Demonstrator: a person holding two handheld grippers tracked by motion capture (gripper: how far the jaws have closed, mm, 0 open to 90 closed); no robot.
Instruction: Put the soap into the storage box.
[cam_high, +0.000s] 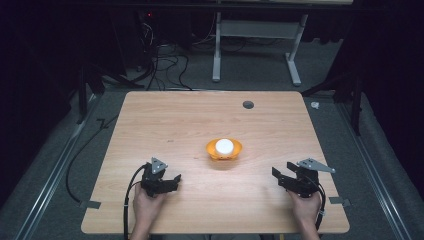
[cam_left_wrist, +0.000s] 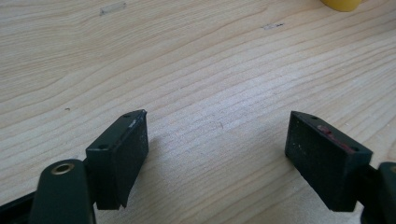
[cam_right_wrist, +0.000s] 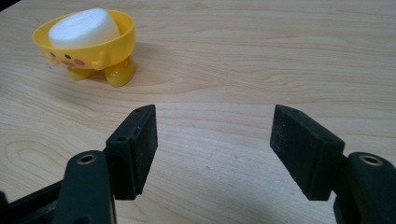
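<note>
right tool: jaws apart, empty | left tool: jaws apart, empty | yellow dish holding white block: ahead-left of right tool, ahead-right of left; neither clearly nearer | counter

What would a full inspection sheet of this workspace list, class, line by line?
Surface: light wooden table, with a dark round grommet near the far edge.
Job's things: yellow plastic footed bowl with a cartoon face, upright at mid-table, holding a white round block.
Clutter: nothing seen.
Grippers: left hand-held gripper and right hand-held gripper, both open, empty, near the table's near edge.
Cables: black cable trailing from the left gripper; tangled cables on the floor behind.
Surroundings: grey floor, white desk frame beyond.
</note>
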